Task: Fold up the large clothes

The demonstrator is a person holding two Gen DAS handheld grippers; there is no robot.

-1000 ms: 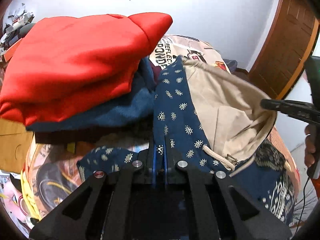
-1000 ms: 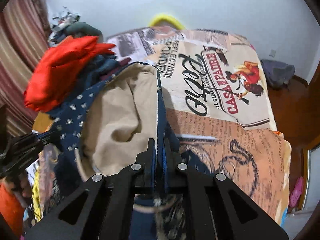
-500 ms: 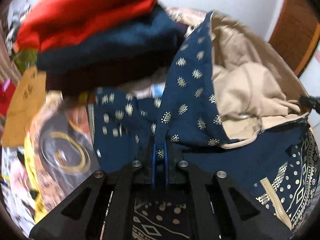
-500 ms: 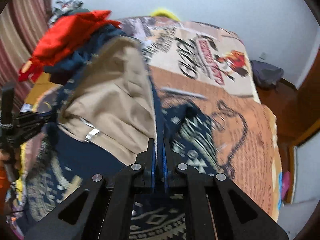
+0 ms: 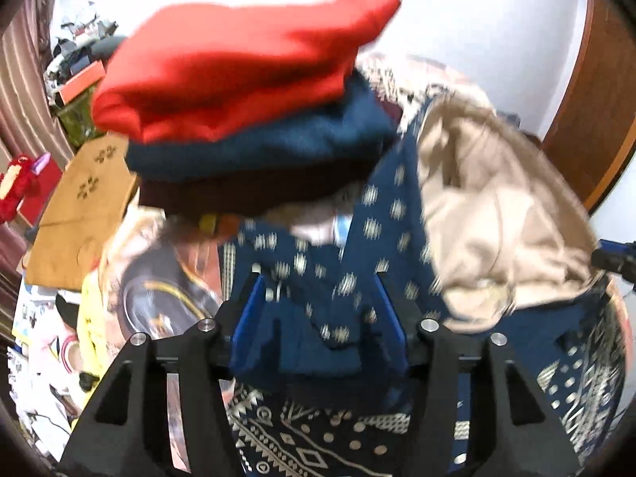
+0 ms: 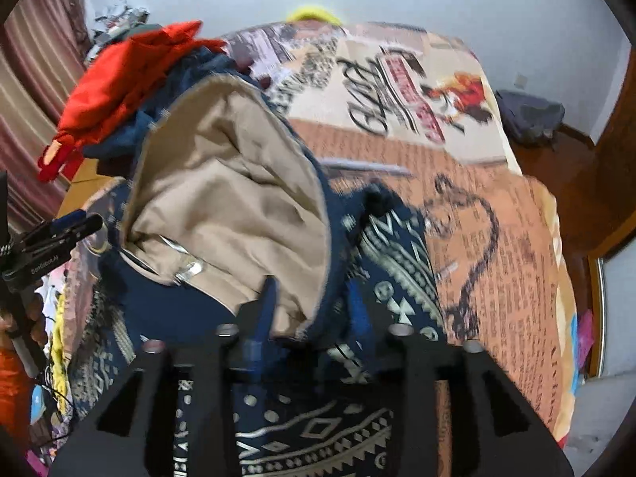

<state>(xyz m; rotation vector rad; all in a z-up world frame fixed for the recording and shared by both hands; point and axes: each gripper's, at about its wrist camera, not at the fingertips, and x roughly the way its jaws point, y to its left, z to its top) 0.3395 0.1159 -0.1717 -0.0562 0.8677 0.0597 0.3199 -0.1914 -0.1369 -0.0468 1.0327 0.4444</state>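
A large navy patterned garment (image 5: 381,238) with a beige lining (image 5: 497,214) lies folded over on the bed. My left gripper (image 5: 320,306) hovers at its near left edge. Its jaws are opening, and a loose fold of navy cloth sits between the blue pads without being pressed. In the right wrist view the garment (image 6: 389,262) shows its beige lining (image 6: 230,183) turned up. My right gripper (image 6: 314,310) is at the near right edge, jaws opening, with the hem slack between the pads. The left gripper (image 6: 59,230) also shows at that view's left edge.
A stack of folded clothes (image 5: 238,71), red over blue over dark, sits just beyond the garment, on the left (image 6: 119,79). The printed bedspread (image 6: 497,218) stretches right and far. A brown board (image 5: 79,206) lies left of the bed. A wooden door (image 5: 596,99) stands to the right.
Both grippers were shut on the garment's edge and now stand with jaws apart. The garment's lifted half has come down onto the bed, and the left gripper has shifted along it.
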